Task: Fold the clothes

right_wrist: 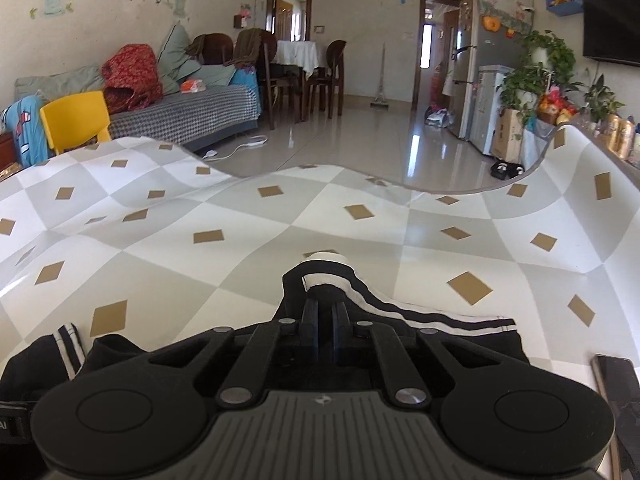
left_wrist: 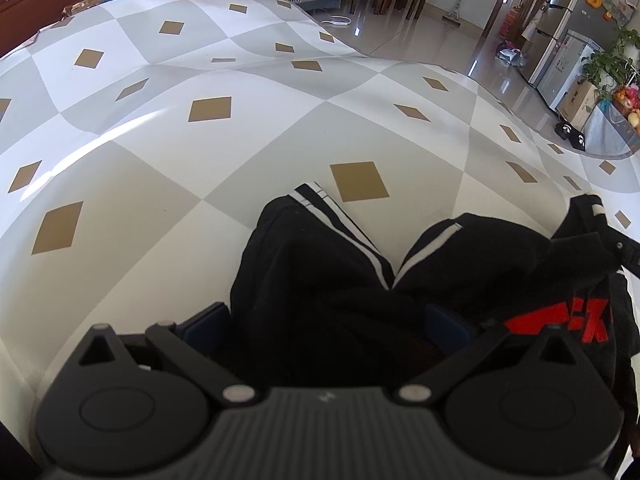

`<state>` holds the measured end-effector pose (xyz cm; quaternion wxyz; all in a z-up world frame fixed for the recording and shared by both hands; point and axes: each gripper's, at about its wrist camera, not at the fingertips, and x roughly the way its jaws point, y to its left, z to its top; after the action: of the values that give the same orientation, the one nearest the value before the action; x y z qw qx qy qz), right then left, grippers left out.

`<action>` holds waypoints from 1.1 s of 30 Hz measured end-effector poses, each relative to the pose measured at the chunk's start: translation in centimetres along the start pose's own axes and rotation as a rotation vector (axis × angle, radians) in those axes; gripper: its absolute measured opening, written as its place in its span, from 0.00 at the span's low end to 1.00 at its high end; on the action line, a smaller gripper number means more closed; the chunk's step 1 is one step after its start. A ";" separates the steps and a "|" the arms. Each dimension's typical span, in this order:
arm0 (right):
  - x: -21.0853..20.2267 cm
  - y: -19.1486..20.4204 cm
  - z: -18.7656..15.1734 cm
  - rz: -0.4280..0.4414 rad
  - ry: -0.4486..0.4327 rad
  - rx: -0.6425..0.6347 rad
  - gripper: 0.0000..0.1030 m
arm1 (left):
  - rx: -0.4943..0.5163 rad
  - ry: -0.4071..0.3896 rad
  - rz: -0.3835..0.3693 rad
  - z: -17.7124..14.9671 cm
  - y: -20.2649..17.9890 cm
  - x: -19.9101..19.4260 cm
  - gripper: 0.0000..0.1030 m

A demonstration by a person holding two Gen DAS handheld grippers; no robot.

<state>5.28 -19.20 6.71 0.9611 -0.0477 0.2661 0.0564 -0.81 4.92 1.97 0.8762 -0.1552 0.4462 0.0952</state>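
Observation:
A black garment [left_wrist: 320, 280] with white side stripes and a red print lies crumpled on the chequered tablecloth [left_wrist: 160, 140]. My left gripper [left_wrist: 326, 326] is open, its blue pads [left_wrist: 208, 324] wide apart with a bunched part of the garment lying between them. In the right wrist view the garment [right_wrist: 420, 322] spreads under and ahead of my right gripper [right_wrist: 325, 320]. That gripper is shut on a raised fold of black fabric, and a white-striped hem curls over just beyond its fingertips.
The tablecloth [right_wrist: 240, 272] of grey and white squares with tan diamonds ripples up at the far edge. A dark phone [right_wrist: 616, 384] lies at the near right. Beyond the table are a yellow chair [right_wrist: 74, 120], a sofa, dining chairs and a tiled floor.

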 end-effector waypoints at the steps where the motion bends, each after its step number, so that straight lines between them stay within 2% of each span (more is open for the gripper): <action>1: -0.3 -0.3 0.2 -0.023 -0.014 0.008 0.04 | -0.003 -0.004 0.001 0.1 0.0 -0.1 1.00; 3: -0.8 -1.1 0.5 -0.058 -0.032 0.026 0.04 | -0.008 -0.011 0.004 0.2 0.1 -0.2 1.00; 8: -1.1 -2.6 0.6 -0.042 0.028 0.080 0.09 | -0.012 -0.021 0.023 0.4 0.4 -0.4 1.00; 11: -1.3 -2.4 0.2 -0.010 0.072 0.056 0.17 | -0.015 -0.051 0.033 0.9 0.6 -1.0 1.00; 13: -1.5 -2.2 -0.4 0.017 0.105 0.028 0.19 | -0.021 -0.070 0.033 1.3 0.8 -1.5 1.00; 15: -1.8 -2.0 -0.8 0.047 0.135 0.007 0.25 | -0.008 -0.085 0.056 1.7 0.8 -1.7 1.00; 17: -2.1 -1.8 -1.3 0.079 0.166 -0.010 0.25 | 0.003 -0.095 0.080 2.1 0.9 -1.7 1.00; 24: -3.0 -1.9 -2.6 0.135 0.217 -0.028 0.28 | -0.011 -0.094 0.112 3.0 1.6 -0.9 1.00; 29: -3.0 -2.4 -3.0 0.135 0.249 -0.010 0.30 | -0.026 -0.058 0.095 3.4 1.9 0.5 1.00; 33: -2.4 -3.1 -3.3 0.117 0.283 0.024 0.31 | 0.010 -0.043 0.093 3.1 1.1 1.3 1.00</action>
<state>1.99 -22.89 5.37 0.9094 -0.0282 0.4021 0.1021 1.90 7.05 2.42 0.8811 -0.1278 0.4343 0.1369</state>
